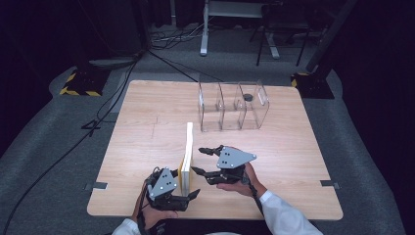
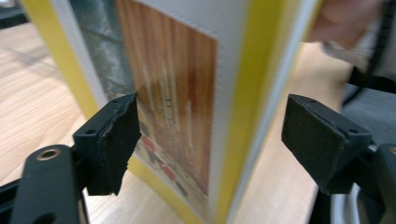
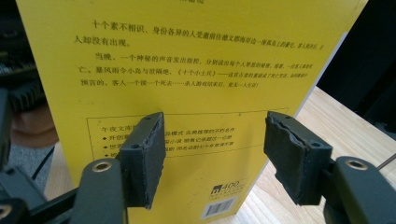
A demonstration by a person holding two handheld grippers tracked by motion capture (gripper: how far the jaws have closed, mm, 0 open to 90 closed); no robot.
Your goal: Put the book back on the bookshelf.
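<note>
A yellow book point(image 1: 186, 157) stands upright on its edge on the wooden table point(image 1: 147, 127), a little below the middle of the high view, with its thin side toward the camera. The left gripper point(image 1: 188, 195) sits at the lower centre of that view, just left of the book's near end, its fingertips reaching under the book's near corner. In the left gripper view the book point(image 2: 196, 107) rises between the two black jaws, its spine and picture cover facing the camera; the left pad lies against or just at the cover, the right pad stands clear of the book, so the jaws are spread and not pinching.

The right gripper point(image 1: 200, 160) lies just right of the book in the high view, pointing at its broad side. In the right gripper view the back cover point(image 3: 187, 93), printed with text and a barcode, stands behind the spread jaws, neither pad pressing it.

The book is close to the table's near edge; bare tabletop stretches to the left, the right and toward the top of the frame.

Well apart, in the upper middle of the high view, stands a clear plastic rack point(image 1: 233, 106) with three compartments. A small dark round thing point(image 1: 248, 97) shows at its right compartment; whether inside or behind, I cannot tell.
</note>
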